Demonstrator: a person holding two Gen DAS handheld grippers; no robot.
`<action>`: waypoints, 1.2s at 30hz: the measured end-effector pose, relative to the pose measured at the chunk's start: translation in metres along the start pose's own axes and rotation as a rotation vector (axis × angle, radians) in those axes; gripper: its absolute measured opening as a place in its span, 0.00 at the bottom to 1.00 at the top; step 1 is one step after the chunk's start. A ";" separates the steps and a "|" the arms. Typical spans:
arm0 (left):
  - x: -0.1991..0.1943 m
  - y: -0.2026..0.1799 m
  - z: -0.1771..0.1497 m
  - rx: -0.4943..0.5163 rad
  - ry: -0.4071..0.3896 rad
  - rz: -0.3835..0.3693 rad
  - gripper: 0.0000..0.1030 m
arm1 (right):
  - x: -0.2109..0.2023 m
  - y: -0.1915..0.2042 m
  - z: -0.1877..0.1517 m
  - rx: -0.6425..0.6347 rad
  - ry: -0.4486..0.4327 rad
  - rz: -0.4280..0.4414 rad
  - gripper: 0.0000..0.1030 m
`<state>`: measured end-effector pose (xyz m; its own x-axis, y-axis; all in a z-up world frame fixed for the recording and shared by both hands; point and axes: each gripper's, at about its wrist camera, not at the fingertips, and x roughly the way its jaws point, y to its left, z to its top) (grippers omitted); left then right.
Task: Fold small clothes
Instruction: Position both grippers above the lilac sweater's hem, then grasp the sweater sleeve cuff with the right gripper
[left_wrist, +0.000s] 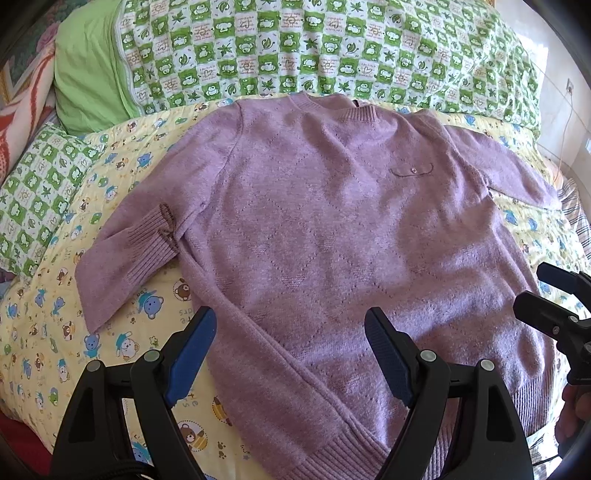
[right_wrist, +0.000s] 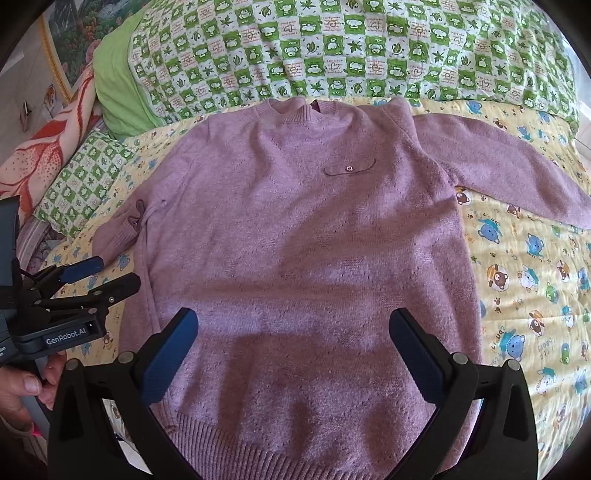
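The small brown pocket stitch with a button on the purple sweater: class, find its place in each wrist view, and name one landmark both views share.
Left wrist view: the pocket stitch sits right of centre, upper half, on the purple sweater.
Right wrist view: pocket stitch just right of centre, upper half, below the collar.
Shared landmark: the ribbed collar, against the green checked quilt.

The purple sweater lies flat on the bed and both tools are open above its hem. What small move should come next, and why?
Probably lower the left tool to the left sleeve and pinch its cuff. The purple sweater lies spread face up, both sleeves stick out sideways, and neither the left nor the right tool holds anything.
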<state>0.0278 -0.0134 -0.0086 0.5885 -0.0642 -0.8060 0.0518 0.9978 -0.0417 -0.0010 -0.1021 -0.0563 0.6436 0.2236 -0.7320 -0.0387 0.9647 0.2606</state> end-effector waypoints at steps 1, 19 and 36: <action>0.001 0.000 0.001 0.004 0.005 0.005 0.80 | 0.000 -0.001 0.000 0.002 0.000 0.003 1.00; 0.028 -0.013 0.029 0.004 0.045 0.006 0.80 | -0.001 -0.064 0.017 0.150 -0.026 0.001 1.00; 0.107 0.007 0.127 -0.061 0.059 0.032 0.81 | -0.028 -0.325 0.051 0.724 -0.234 -0.199 0.98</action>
<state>0.1938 -0.0154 -0.0198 0.5400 -0.0330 -0.8410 -0.0169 0.9986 -0.0501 0.0324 -0.4288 -0.0884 0.7338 -0.0567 -0.6770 0.5500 0.6345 0.5431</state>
